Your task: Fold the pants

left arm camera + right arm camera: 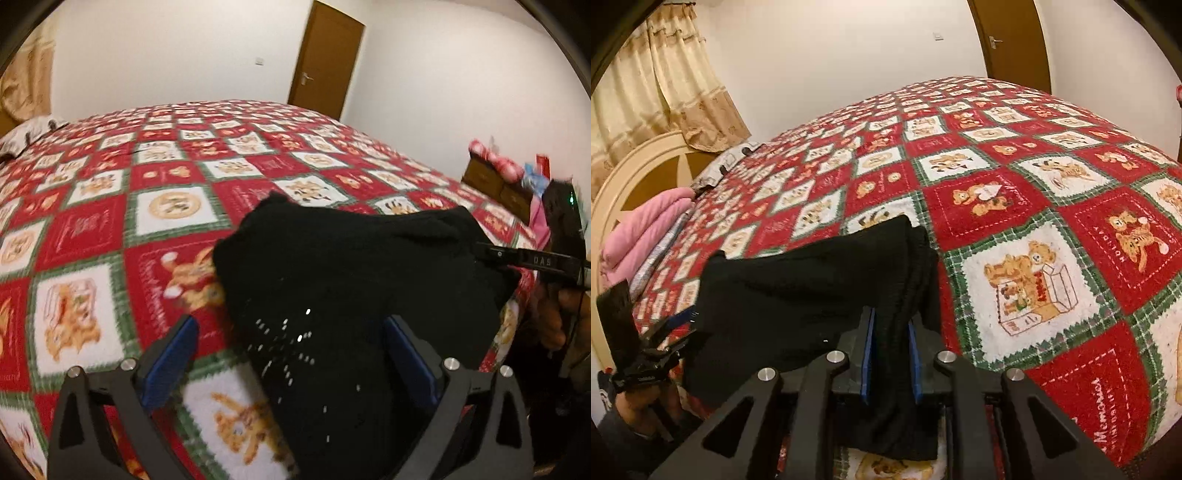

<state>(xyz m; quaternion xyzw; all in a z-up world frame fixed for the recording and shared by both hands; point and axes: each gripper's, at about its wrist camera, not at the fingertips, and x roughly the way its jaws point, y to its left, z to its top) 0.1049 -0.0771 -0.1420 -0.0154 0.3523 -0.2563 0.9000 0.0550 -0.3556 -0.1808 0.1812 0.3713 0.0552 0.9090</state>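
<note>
On bed: black pants bunched atop red quilt, near edge.
L tool: wide open, over pants, no grip.
R tool: clamped on pants fold.

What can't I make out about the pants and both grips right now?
- Soft black knit pants: their layout is unreadable in both views; the dark fabric swallows folds and edges.
- Left gripper: its jaws stand wide apart, but the left wrist view is motion-blurred, so contact with the cloth is unclear.
- Right gripper: clamps bunched cloth; the fabric hanging below is cut off by the gripper body in the right wrist view.
- Red patchwork teddy-bear bedspread: whatever lies under the pants is hidden.
</note>
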